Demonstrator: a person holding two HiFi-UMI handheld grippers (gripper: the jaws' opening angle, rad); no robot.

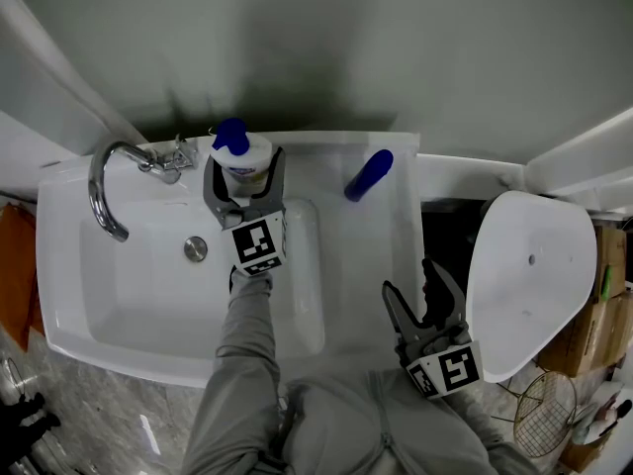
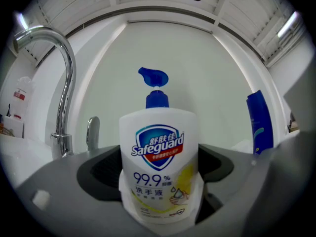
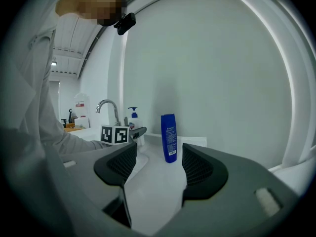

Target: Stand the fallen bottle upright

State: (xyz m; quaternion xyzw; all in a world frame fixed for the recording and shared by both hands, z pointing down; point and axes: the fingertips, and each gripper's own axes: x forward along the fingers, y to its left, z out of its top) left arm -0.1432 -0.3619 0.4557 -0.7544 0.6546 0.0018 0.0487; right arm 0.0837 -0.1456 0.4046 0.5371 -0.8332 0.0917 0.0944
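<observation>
A white hand-soap bottle [image 1: 242,156] with a blue pump stands upright on the back ledge of the sink [image 1: 119,295], just right of the tap. My left gripper [image 1: 244,171] is shut on the bottle, one jaw on each side. In the left gripper view the bottle [image 2: 158,157] fills the gap between the pads, label facing me. My right gripper [image 1: 410,290] hangs open with nothing in it over the sink's front right corner. From the right gripper view [image 3: 154,169], the soap bottle [image 3: 134,124] shows far off, behind the left gripper's marker cube [image 3: 114,135].
A blue bottle [image 1: 369,174] stands upright on the ledge's back right, also visible from each gripper [image 2: 259,122] [image 3: 169,137]. A chrome tap [image 1: 104,181] curves over the basin at left. A white toilet lid [image 1: 529,275] stands right of the sink. The wall is close behind.
</observation>
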